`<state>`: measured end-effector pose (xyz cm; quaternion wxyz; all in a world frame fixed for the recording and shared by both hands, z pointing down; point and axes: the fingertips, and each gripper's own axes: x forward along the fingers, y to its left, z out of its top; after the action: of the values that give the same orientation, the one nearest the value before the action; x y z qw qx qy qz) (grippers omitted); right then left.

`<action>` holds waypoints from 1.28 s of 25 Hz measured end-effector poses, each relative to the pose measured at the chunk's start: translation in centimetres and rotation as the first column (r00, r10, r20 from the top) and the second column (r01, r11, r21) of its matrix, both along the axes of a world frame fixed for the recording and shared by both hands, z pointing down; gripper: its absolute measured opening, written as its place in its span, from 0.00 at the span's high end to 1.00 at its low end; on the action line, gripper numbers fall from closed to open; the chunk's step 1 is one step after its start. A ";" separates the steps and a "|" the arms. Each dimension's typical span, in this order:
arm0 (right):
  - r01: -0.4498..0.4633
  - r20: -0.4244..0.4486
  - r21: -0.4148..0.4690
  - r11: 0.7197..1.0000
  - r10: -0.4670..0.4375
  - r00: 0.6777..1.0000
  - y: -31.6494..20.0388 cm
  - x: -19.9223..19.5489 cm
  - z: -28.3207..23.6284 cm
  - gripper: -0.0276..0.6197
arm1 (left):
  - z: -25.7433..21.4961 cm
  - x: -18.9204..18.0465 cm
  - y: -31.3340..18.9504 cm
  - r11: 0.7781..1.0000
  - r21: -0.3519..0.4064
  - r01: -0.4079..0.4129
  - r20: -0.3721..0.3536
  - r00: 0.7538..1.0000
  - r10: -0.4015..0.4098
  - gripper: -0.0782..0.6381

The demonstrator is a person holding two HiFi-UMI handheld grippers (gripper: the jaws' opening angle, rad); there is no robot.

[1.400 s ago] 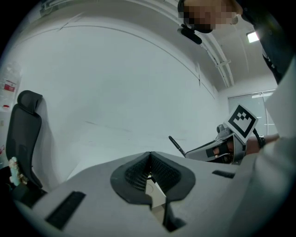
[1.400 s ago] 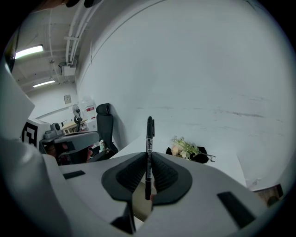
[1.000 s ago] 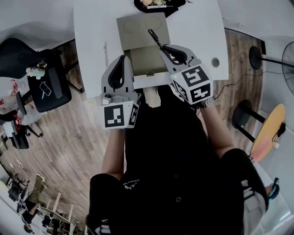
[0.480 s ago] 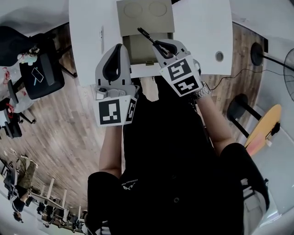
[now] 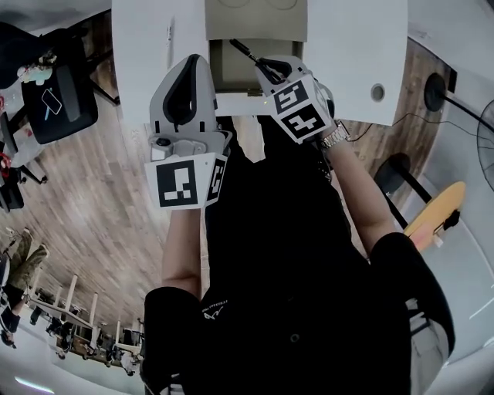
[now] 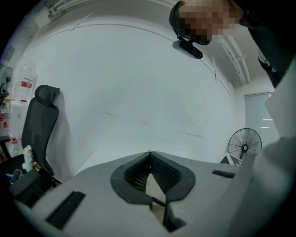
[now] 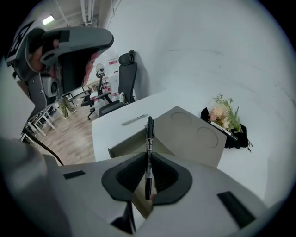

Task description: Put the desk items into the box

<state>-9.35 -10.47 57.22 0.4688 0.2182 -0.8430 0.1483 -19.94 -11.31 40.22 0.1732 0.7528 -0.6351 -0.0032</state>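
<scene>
My right gripper is shut on a black pen, whose free end points up and left over the open cardboard box on the white desk. In the right gripper view the pen stands upright between the closed jaws of the right gripper, with the box and its two-circle lid just beyond. My left gripper hangs at the desk's near edge, left of the box. In its own view the left gripper is shut on nothing and faces a bare wall.
A second pen lies on the desk left of the box, also visible as a pen in the right gripper view. A bunch of flowers sits behind the box. An office chair stands left, a stool and a fan right.
The head view has tilted back, so the desk sits higher in frame. My right gripper has carried the pen left over the box. The left gripper has come closer to the camera.
</scene>
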 end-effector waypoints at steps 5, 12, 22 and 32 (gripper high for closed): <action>0.024 -0.029 -0.062 0.998 -0.026 0.999 0.4 0.0 3.6 0.89 | 1.4 -0.4 0.1 0.999 -0.029 0.024 0.007 1.000 -0.024 0.88; 0.058 -0.071 -0.115 0.992 -0.066 0.995 0.8 0.1 7.1 0.89 | 3.0 -0.6 0.4 0.997 -0.060 0.046 -0.001 0.999 -0.046 0.88; 0.056 -0.134 -0.149 0.987 -0.076 0.988 0.8 0.1 10.3 0.89 | 4.1 -1.9 1.1 0.993 -0.094 0.065 -0.005 0.998 -0.066 0.88; 0.051 -0.126 -0.172 0.984 -0.074 0.989 1.1 -0.2 10.5 0.84 | 4.2 -2.1 1.3 0.994 -0.090 0.060 -0.002 0.998 -0.060 0.88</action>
<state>-9.55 -9.35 67.68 0.5447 0.1605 -0.8010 0.1895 -22.05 -9.97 44.42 0.2083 0.7248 -0.6565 0.0186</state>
